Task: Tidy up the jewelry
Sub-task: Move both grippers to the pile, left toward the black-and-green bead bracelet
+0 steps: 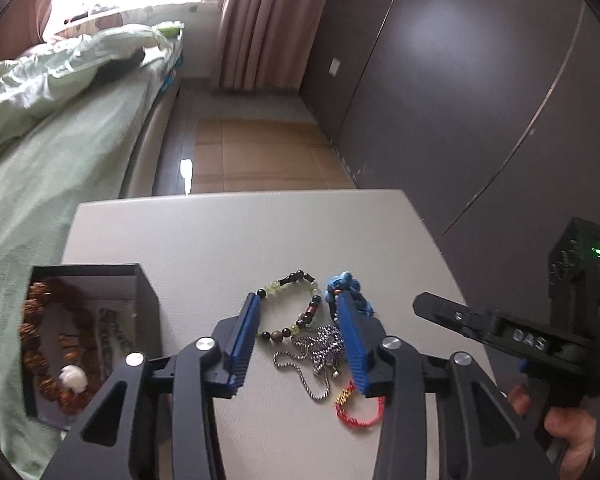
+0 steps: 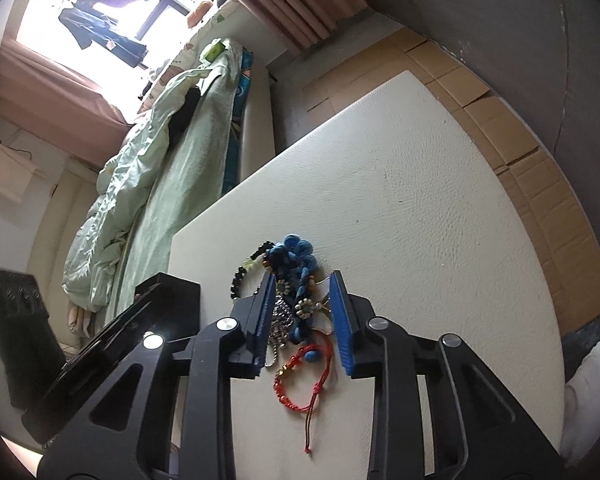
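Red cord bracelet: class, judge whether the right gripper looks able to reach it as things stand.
Probably yes. The right gripper is open above the red cord bracelet, nothing covering it, though the silver chain and blue beaded piece lie close by.

Shiny metal chain [image 1: 318, 354], pebbled matt tabletop [image 1: 260, 240]

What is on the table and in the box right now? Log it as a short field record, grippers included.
surface: white table
box: black jewelry box, open, at the table's left edge
in box: brown bead bracelet
loose pile: green-and-black bead bracelet, silver chain, blue cord piece, red string bracelet
left gripper: open above the pile
right gripper: open above the pile
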`<state>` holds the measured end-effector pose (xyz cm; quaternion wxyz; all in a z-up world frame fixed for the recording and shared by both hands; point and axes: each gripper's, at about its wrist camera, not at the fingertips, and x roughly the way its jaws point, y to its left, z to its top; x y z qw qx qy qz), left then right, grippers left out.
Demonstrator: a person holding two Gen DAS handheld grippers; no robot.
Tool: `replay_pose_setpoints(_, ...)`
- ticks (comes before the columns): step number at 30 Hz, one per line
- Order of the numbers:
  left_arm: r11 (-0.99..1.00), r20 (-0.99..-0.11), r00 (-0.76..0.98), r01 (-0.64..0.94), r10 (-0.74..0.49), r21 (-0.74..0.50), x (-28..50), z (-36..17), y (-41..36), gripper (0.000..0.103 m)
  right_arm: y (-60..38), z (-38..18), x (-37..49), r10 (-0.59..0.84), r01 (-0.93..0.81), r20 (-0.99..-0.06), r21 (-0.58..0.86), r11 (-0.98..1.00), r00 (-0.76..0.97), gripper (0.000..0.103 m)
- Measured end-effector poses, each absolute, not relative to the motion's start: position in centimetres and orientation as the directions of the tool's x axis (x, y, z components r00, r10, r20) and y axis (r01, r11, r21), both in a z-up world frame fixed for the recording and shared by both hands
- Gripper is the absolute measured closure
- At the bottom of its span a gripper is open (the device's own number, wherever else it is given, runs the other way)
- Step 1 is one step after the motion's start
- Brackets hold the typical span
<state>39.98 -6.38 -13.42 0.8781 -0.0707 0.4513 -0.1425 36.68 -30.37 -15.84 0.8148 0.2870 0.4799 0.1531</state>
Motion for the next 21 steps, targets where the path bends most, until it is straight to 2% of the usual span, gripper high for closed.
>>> replay_pose_setpoints(8, 0.963, -0.827, 0.492, 0.145, -0.271, -0.229, 43.6, -16.9, -7.3, 0.072, -29.8, -16.4, 38.1, 0.515, 0.033, -0.718, 0.597, 0.802, 0.469, 0.077)
replay_pose_setpoints(21, 0.977, -0.873, 0.441, 0.143, -0.207, -0.159, 46.1, -19.8, -7.4, 0.074, -30.0, -16.8, 38.8, 0.500, 0.048, -0.737, 0.581, 0.812, 0.454, 0.076)
